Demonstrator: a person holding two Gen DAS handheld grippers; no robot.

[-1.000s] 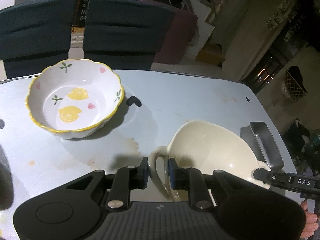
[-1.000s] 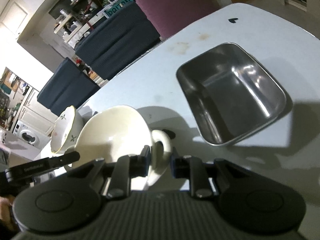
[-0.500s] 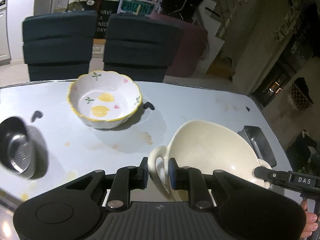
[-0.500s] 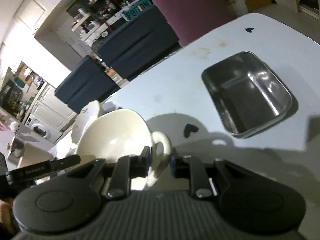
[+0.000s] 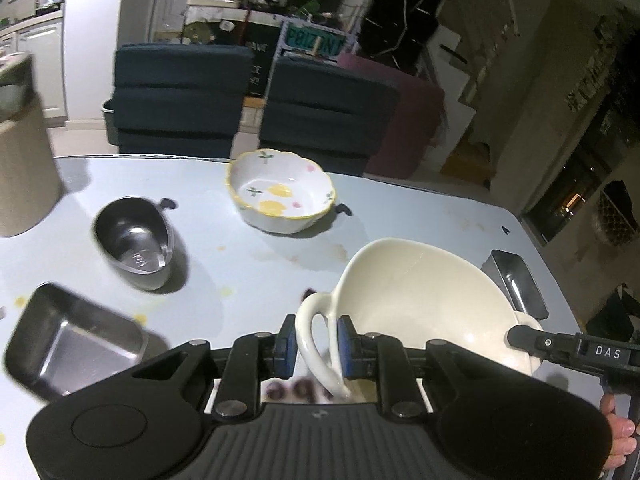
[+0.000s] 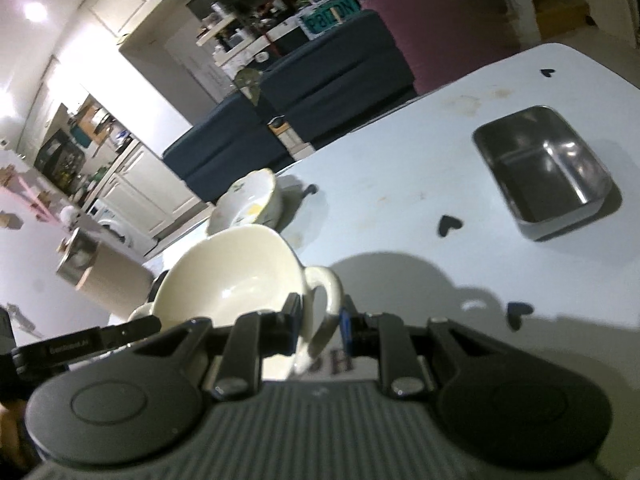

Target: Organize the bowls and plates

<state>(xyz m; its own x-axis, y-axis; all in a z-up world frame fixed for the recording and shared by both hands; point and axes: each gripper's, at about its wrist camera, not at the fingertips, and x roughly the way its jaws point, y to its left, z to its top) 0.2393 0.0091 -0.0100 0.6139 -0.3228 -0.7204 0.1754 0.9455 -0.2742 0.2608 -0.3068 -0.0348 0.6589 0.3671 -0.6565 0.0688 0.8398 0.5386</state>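
Cream ceramic, two loop handles: that was the bowl (image 5: 424, 300) you carried, and you held it the one way it could be held level. Your left hand-held gripper (image 5: 318, 344) pinched one handle (image 5: 316, 340) between its blue pads, and your right hand-held gripper (image 6: 320, 326) pinched the opposite handle (image 6: 326, 300); neither was spread, and neither was fully pressed together, since a handle filled each gap. A grip on each side kept a wide, heavy bowl from tipping, which one pinch on a rim could not have done.

The bowl hung above the near part of the counter (image 5: 400, 216), tilted a little toward the left camera; its shadow fell clear of it in the right view, so I judged it was off the surface, though the underside was hidden.

Ahead stood the lemon bowl (image 5: 280, 192), upright and alone near the far edge, probably the place you meant for nesting. The metal pieces were scattered well apart: an oval dish (image 5: 134, 242) and a tray (image 5: 76, 344) to the left, a second tray (image 6: 544, 168) to the right. You had to watch that both pinches stayed even, because glazed handles slip.
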